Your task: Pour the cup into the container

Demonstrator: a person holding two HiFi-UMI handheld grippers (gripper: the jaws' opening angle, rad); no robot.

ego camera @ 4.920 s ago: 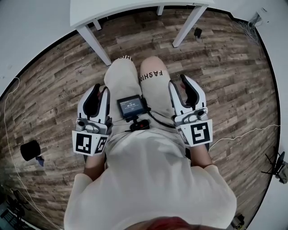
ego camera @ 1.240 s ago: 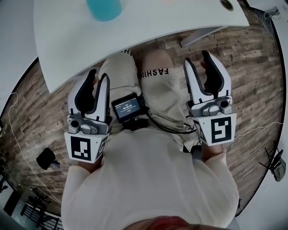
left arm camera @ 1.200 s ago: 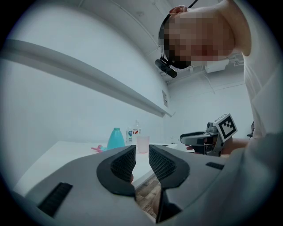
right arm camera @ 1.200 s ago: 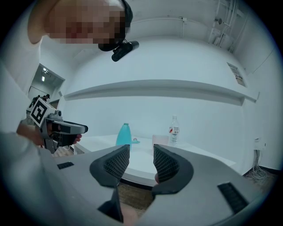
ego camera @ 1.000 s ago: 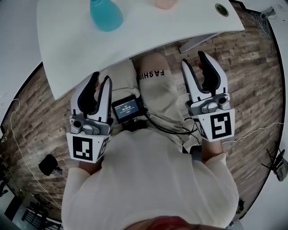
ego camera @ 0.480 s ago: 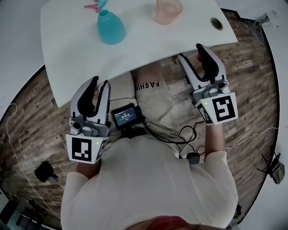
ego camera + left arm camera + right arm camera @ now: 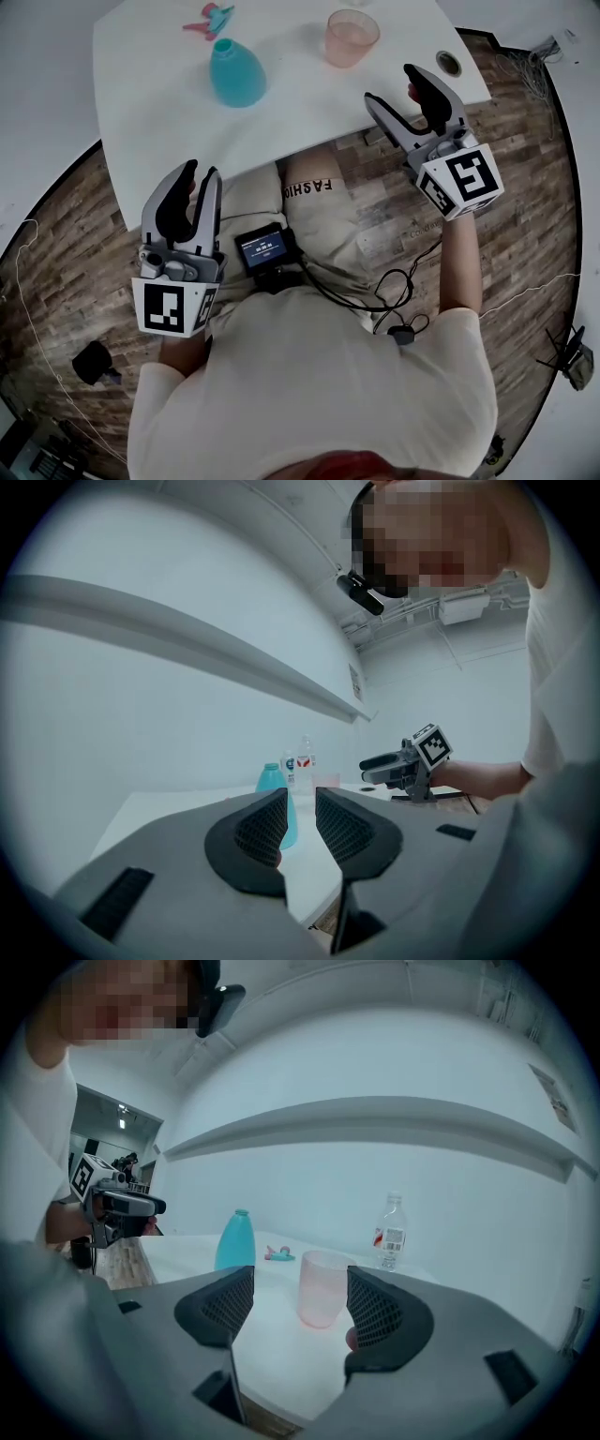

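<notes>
A translucent pink cup (image 7: 352,37) stands upright on the white table (image 7: 150,112), far right of middle. A teal bottle-shaped container (image 7: 236,73) stands to its left. My right gripper (image 7: 394,86) hovers over the table's near edge, short of the cup (image 7: 323,1288). Its jaws have just been opening, and nothing is between them. My left gripper (image 7: 199,173) is held over the person's lap, below the table edge. Its jaws stand a narrow slit apart, with nothing in it. The container (image 7: 270,778) shows beyond the left gripper (image 7: 300,813).
A clear water bottle (image 7: 390,1232) stands at the back of the table near the wall. A small pink and teal object (image 7: 208,19) lies behind the container. A screen device (image 7: 262,248) with cables sits on the person's lap. A wooden floor lies around.
The right gripper has moved forward from beside the knee to the table's near edge, and its jaws stand wider. The table's objects have come further into view. The left gripper has hardly moved.
</notes>
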